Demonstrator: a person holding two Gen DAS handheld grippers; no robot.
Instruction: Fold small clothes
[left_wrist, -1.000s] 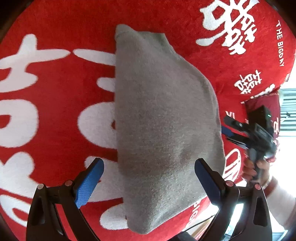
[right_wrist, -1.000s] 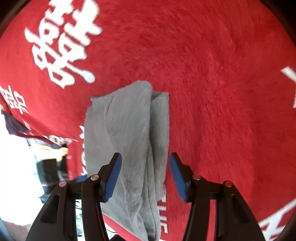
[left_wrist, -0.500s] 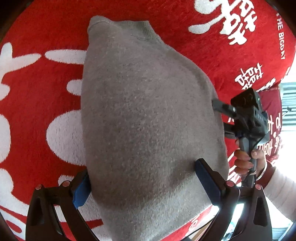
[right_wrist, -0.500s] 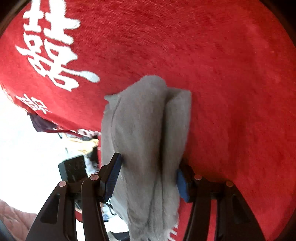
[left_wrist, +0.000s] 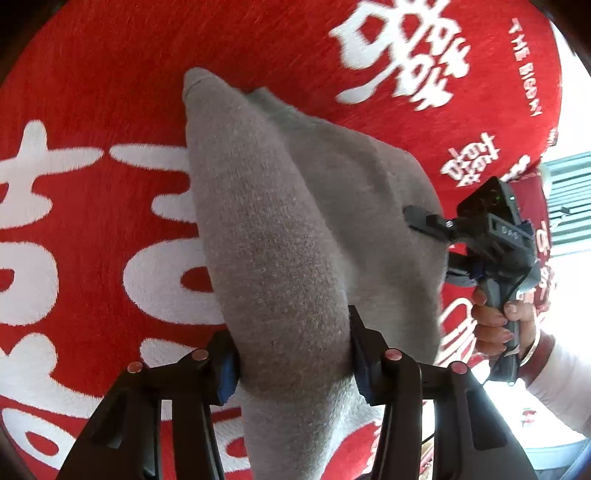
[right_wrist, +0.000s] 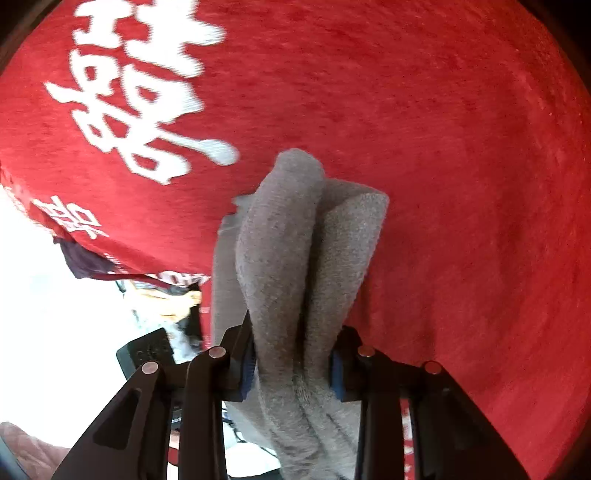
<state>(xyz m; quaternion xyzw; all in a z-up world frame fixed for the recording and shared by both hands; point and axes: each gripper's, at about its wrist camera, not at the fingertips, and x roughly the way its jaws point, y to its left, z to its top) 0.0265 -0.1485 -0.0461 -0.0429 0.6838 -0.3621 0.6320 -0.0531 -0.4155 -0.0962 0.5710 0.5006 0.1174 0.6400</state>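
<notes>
A small grey knit garment lies folded on a red cloth. My left gripper is shut on its near end, the fabric bunched between the blue pads. My right gripper is shut on another edge of the same garment, which rises in two thick folds between the fingers. In the left wrist view the right gripper bites the garment's right edge, held by a hand.
The red cloth with large white characters covers the whole surface. Its edge falls away at the right in the left wrist view and at the lower left in the right wrist view. Bright floor lies beyond.
Both grippers moved onto the grey garment and closed on it; a second ago both were open above it. The fabric is now bunched and lifted into ridges.
</notes>
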